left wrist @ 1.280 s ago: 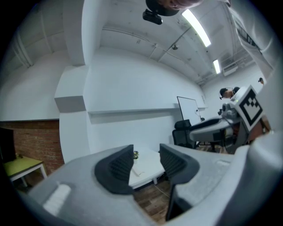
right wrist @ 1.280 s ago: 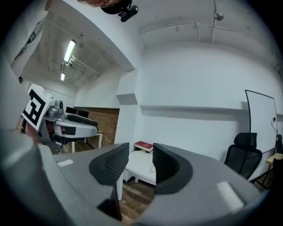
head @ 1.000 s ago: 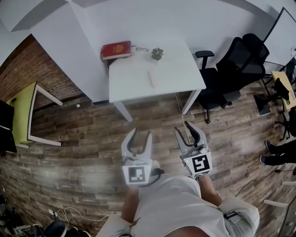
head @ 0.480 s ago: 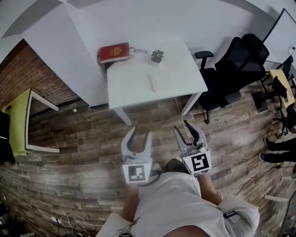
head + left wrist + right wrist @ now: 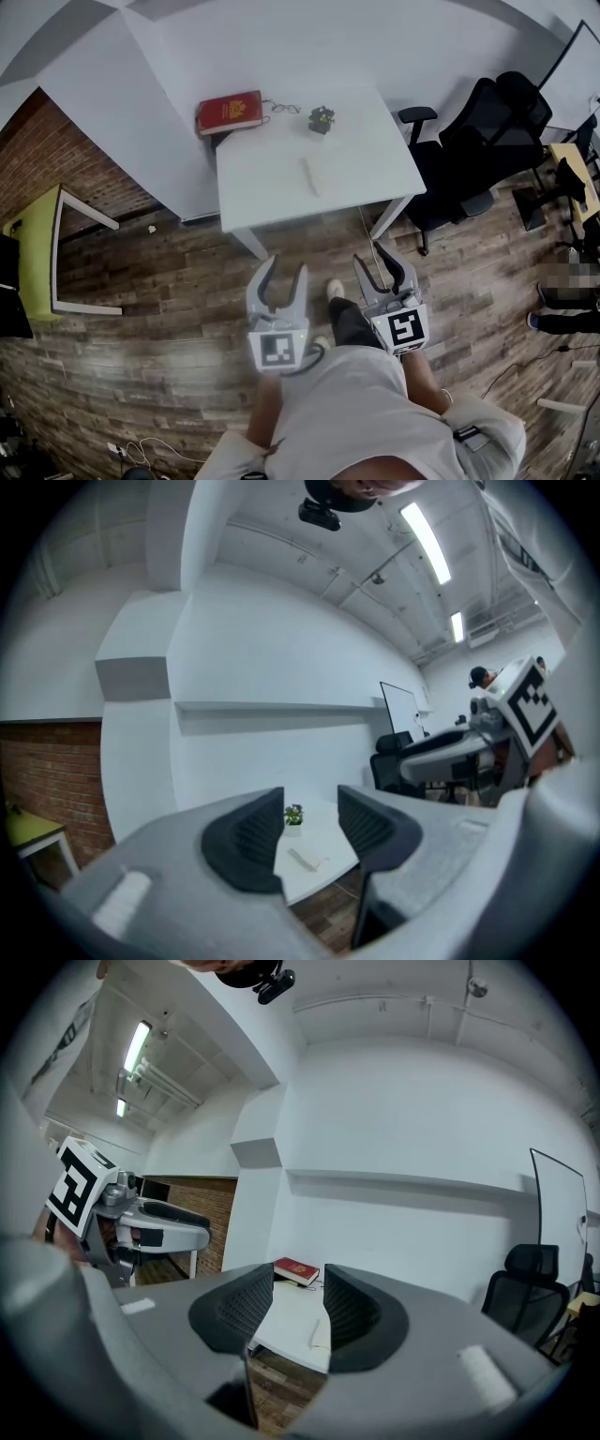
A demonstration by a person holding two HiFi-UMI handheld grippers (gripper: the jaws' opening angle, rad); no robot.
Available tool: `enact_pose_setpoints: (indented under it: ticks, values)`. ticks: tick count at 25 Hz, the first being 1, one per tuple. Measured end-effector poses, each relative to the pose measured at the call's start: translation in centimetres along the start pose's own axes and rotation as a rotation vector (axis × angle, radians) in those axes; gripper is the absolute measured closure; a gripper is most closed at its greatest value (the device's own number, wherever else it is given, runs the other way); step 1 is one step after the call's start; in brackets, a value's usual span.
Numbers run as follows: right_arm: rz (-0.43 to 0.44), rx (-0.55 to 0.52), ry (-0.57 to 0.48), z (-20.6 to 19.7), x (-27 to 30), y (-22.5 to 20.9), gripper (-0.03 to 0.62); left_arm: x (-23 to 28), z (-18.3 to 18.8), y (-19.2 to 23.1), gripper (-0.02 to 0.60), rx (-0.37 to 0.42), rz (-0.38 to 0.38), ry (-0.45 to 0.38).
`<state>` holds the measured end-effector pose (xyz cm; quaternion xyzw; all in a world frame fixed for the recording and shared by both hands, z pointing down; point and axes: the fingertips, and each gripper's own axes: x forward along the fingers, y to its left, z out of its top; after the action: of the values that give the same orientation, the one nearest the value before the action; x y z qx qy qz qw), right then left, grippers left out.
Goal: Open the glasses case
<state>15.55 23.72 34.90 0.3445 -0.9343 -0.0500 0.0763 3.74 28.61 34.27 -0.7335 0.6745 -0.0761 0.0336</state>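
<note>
The glasses case [image 5: 309,176] is a slim white oblong lying shut near the middle of a white table [image 5: 366,155], far ahead of both grippers. It also shows small between the jaws in the left gripper view [image 5: 306,859] and the right gripper view [image 5: 319,1333]. My left gripper [image 5: 287,268] and right gripper [image 5: 378,260] are held side by side over the wooden floor, short of the table, both open and empty. Each gripper view looks level towards the table past its own gripper, the left [image 5: 309,832] and the right [image 5: 298,1309].
A red book [image 5: 230,112], a pair of glasses [image 5: 286,106] and a small potted plant [image 5: 322,118] sit at the table's far edge. Black office chairs [image 5: 478,141] stand to the right, a yellow-green table [image 5: 37,244] to the left. A thin cable [image 5: 366,230] hangs from the table's front.
The table has drawn closer and sits slightly larger in the head view. The person's leg and shoe now show stepping forward between the grippers. Both grippers keep their opening.
</note>
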Motion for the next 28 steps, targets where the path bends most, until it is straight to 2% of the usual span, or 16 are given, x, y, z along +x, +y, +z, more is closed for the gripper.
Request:
enact_pose_setpoints:
  ticks: [12,28]
  values:
    - [0.043,0.001,0.004,0.9,8.0,-4.7,0.439,7.7,0.8,3.6,0.405,0.017,0.033,0.015]
    - [0.123,0.021,-0.006,0.6,16.2,-12.2,0.439,17.8,1.7,5.3,0.405,0.019,0.109,0.042]
